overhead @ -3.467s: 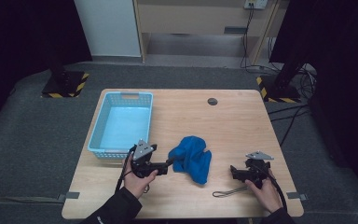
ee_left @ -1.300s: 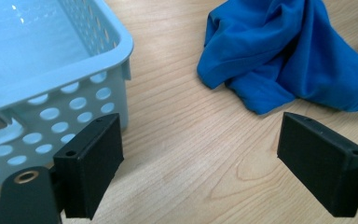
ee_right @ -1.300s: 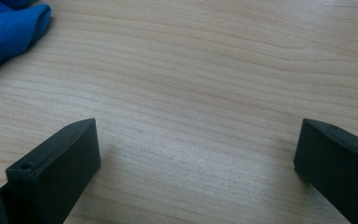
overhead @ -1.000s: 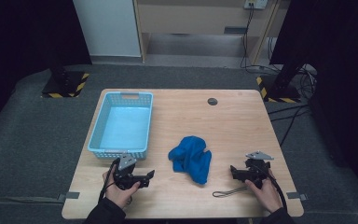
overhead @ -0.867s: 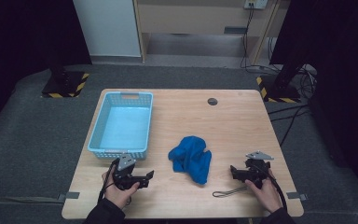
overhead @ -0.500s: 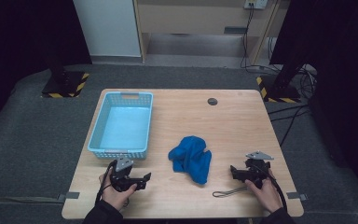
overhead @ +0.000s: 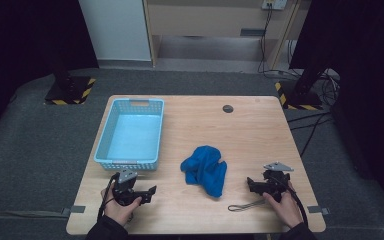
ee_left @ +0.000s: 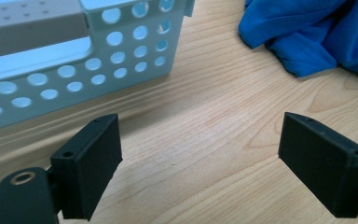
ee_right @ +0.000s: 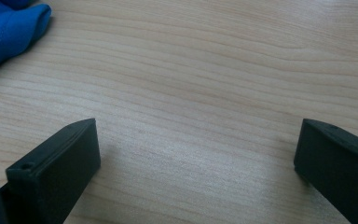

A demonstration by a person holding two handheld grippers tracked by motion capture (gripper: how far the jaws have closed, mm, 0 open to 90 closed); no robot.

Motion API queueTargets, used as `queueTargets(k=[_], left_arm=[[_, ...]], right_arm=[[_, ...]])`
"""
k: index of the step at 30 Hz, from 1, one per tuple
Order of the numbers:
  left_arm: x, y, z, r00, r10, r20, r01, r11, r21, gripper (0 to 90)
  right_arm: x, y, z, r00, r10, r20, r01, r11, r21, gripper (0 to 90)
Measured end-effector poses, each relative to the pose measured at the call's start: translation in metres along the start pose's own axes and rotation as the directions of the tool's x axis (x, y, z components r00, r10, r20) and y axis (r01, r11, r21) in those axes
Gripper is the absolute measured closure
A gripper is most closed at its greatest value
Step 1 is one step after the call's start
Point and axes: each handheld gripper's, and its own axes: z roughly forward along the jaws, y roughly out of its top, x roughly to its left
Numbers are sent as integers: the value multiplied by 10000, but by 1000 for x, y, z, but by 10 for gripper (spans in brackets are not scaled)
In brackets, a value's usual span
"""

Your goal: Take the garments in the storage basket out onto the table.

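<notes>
A crumpled blue cloth (overhead: 206, 169) lies on the wooden table (overhead: 240, 135), a little right of centre near the front. A light blue perforated basket (overhead: 131, 133) stands empty at the left. My left gripper (overhead: 150, 192) rests low at the front left, just in front of the basket, open with bare wood between its jaws; the basket wall (ee_left: 74, 70) and the cloth (ee_left: 307, 37) lie ahead of it. My right gripper (overhead: 250, 184) sits at the front right, open, jaws toward the cloth (ee_right: 9, 32), nothing between them.
A small dark round disc (overhead: 227, 108) is set in the table near its far edge. A thin cable loop (overhead: 245, 205) trails on the wood by the right gripper. Black stands with striped bases (overhead: 70, 92) flank the table on the floor.
The left gripper has drawn back from beside the cloth to the front left of the table, then eased slightly lower. The cloth and the right gripper have not moved.
</notes>
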Motion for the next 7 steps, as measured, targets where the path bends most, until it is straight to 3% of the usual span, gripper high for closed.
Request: queueTargets(k=[7], left_arm=[[6, -2, -1, 9996, -140, -251, 143, 9998, 141, 120]], right_arm=[[0, 0, 0, 10000, 1, -1, -1, 10000, -1, 4]])
